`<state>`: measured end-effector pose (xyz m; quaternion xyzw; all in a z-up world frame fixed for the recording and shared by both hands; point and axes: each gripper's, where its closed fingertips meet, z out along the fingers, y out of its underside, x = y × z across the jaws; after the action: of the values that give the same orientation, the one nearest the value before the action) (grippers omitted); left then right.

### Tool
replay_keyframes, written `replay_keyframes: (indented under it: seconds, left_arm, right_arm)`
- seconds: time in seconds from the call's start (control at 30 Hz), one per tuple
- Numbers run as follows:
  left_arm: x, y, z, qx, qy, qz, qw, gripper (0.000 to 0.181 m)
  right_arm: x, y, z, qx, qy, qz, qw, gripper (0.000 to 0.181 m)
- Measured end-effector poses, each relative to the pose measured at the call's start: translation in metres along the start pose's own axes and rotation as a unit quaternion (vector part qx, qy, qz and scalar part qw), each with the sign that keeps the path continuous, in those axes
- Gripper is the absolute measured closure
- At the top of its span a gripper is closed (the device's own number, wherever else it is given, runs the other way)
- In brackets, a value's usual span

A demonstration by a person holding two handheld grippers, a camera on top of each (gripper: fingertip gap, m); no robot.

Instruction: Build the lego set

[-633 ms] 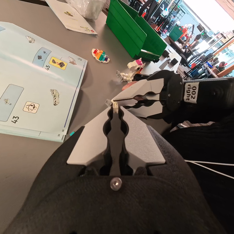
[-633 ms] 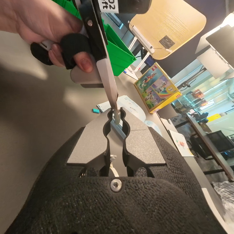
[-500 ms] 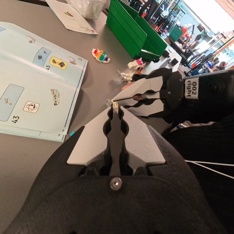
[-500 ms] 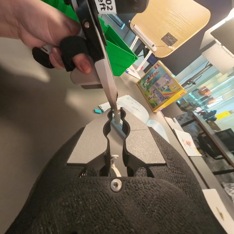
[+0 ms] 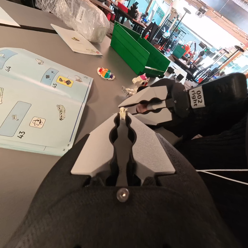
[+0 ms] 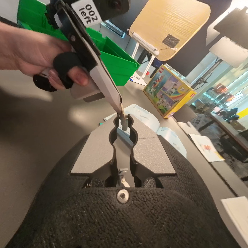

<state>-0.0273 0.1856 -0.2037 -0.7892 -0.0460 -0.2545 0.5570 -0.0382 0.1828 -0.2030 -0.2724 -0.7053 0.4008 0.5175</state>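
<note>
In the left wrist view my left gripper (image 5: 122, 114) is shut on a small white lego piece (image 5: 122, 112) at its tips, held above the grey table (image 5: 102, 94). My right gripper (image 5: 124, 109) comes in from the right, and its tips meet that piece from above. In the right wrist view my right gripper (image 6: 123, 116) has its jaws nearly together around a small grey piece (image 6: 124, 122). The left gripper (image 6: 120, 109) comes down from the upper left onto the same spot. The join between the two pieces is hidden by the fingertips.
An open instruction booklet (image 5: 40, 94) lies to the left. A rainbow build (image 5: 106, 73) and a white unicorn figure (image 5: 139, 81) sit in front of green bins (image 5: 134, 57). A plastic bag (image 5: 83, 20) and a smaller booklet (image 5: 77, 41) lie farther back. The set's box (image 6: 169, 91) stands past the booklet. Both grippers' tips are close together, under 4 cm apart.
The two grippers have stayed tip to tip and tilted together. The grey piece that stuck out beside the right gripper's tip now sits against the white piece.
</note>
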Motion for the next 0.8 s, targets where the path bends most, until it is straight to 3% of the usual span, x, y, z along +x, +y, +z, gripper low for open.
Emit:
replay_keyframes:
  seconds: [0.03, 0.2, 0.4, 0.7, 0.8]
  left_arm:
    - [0.0002, -0.0002, 0.0000, 0.000, 0.001, -0.003, 1.000, 0.174]
    - [-0.0011, 0.0010, 0.0015, -0.014, -0.019, 0.011, 1.000, 0.174]
    - [-0.0017, 0.0050, 0.0027, -0.029, -0.036, 0.025, 0.999, 0.174]
    - [0.0004, 0.0047, 0.0029, -0.013, -0.033, 0.037, 0.999, 0.174]
    - [0.0011, 0.0061, 0.0029, -0.011, -0.031, 0.037, 0.999, 0.174]
  right_arm:
    - [0.0002, -0.0001, -0.0003, -0.001, 0.006, -0.020, 1.000, 0.171]
    - [0.0005, 0.0018, -0.0005, -0.024, 0.033, -0.144, 0.989, 0.171]
    - [-0.0039, 0.0041, -0.0006, -0.050, 0.034, -0.308, 0.950, 0.170]
    - [-0.0030, 0.0039, -0.0024, -0.059, 0.013, -0.184, 0.981, 0.171]
    - [-0.0044, 0.0039, -0.0034, -0.061, 0.006, -0.209, 0.976, 0.171]
